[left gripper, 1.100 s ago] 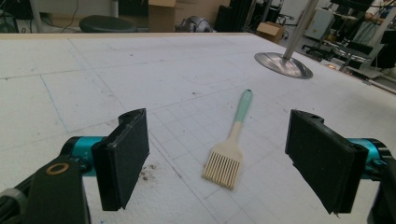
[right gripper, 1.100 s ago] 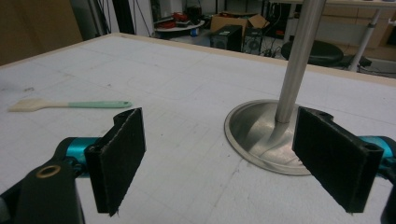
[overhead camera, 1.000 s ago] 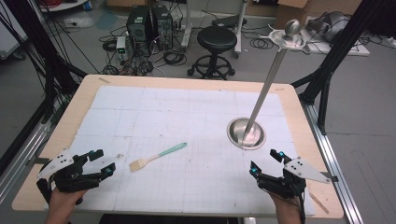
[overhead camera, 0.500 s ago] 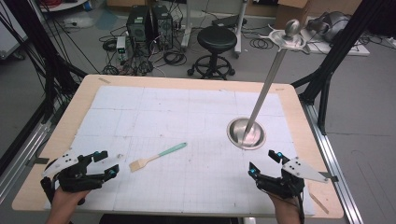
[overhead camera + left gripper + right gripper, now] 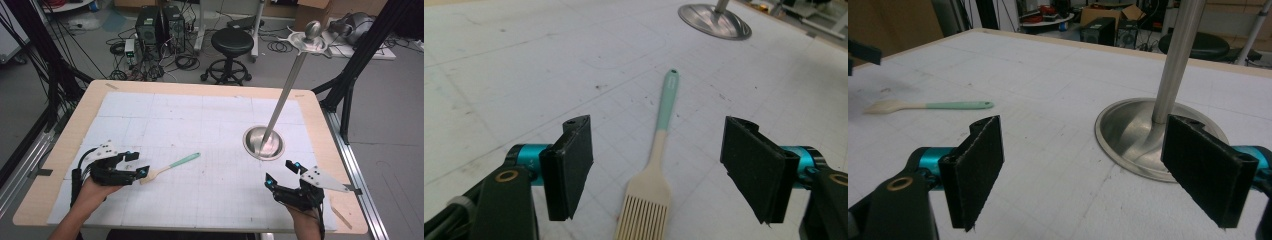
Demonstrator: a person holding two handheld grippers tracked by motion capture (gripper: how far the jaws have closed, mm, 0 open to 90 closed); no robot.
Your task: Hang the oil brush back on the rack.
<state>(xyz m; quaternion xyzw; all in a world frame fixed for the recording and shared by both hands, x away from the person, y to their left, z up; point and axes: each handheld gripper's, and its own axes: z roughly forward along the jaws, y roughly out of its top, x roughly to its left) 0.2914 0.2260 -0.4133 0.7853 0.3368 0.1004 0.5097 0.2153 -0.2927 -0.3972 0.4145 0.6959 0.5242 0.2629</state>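
Left tongs (image 5: 656,167), closing slightly, straddle the brush (image 5: 651,185) untouched

A wooden-edged table (image 5: 75,135) carries a white gridded mat (image 5: 200,120) across most of its top. On the mat lies a basting brush (image 5: 170,166), its mint-green handle pointing toward the far right, its cream bristle head toward the near left. To the right, well apart, a round metal stand base (image 5: 252,145) sits on the mat, a slanted steel pole (image 5: 285,95) rising from it.
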